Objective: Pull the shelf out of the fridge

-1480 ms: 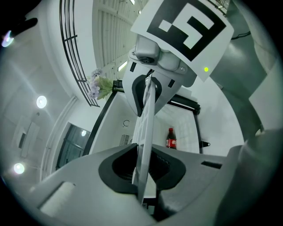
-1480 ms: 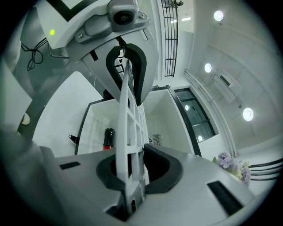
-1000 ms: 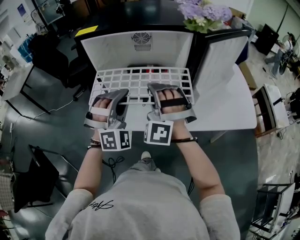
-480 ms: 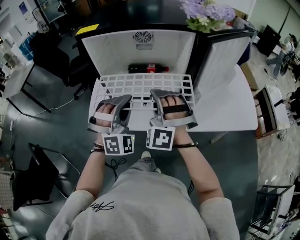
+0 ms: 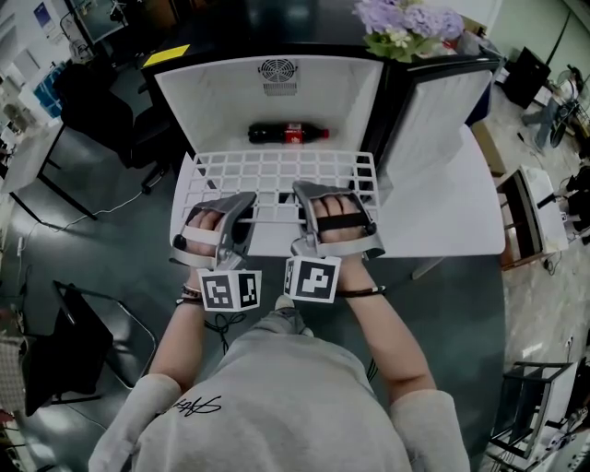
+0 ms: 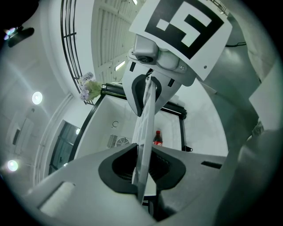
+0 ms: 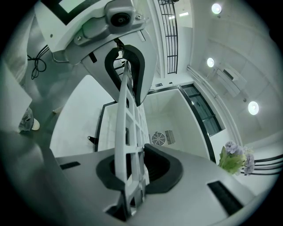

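Observation:
The white grid shelf sticks out of the front of the open fridge, level and toward me. My left gripper is shut on the shelf's near edge left of centre. My right gripper is shut on the same edge just right of it. In the left gripper view the shelf runs edge-on between the two dark pads of the left gripper. The right gripper view shows the shelf's bars clamped the same way by the right gripper.
A cola bottle lies on its side on the fridge floor behind the shelf, also seen as the bottle. The fridge door stands open at the right. A fan grille sits in the back wall. Flowers stand on top.
The shelf has slid farther out toward me with both grippers holding it. The cola bottle, hidden under the grid before, now lies uncovered behind it.

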Available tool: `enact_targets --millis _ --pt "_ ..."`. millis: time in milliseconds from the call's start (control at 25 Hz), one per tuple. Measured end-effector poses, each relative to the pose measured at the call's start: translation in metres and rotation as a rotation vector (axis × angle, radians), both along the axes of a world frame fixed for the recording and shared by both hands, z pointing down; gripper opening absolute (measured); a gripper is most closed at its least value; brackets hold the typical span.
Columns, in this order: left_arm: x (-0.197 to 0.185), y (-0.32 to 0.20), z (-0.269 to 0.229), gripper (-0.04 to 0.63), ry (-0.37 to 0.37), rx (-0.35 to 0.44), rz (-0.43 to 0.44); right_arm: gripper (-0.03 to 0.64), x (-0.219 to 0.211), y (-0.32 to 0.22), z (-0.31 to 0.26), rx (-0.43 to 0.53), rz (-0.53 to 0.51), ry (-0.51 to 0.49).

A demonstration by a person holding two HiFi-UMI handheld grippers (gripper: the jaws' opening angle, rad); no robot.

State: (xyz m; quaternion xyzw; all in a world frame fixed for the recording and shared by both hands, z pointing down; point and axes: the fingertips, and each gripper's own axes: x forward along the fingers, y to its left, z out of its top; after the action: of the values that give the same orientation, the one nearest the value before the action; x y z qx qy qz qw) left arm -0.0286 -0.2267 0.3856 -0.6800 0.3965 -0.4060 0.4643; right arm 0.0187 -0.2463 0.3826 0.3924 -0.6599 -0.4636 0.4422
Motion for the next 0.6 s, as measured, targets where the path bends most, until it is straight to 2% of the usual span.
enact_targets --millis 600 --pt "-0.002 0.005 0.023 0.041 -0.004 -0.036 -0.009 0.046 -0.002 0.006 0.026 -0.050 -0.003 -0.006"
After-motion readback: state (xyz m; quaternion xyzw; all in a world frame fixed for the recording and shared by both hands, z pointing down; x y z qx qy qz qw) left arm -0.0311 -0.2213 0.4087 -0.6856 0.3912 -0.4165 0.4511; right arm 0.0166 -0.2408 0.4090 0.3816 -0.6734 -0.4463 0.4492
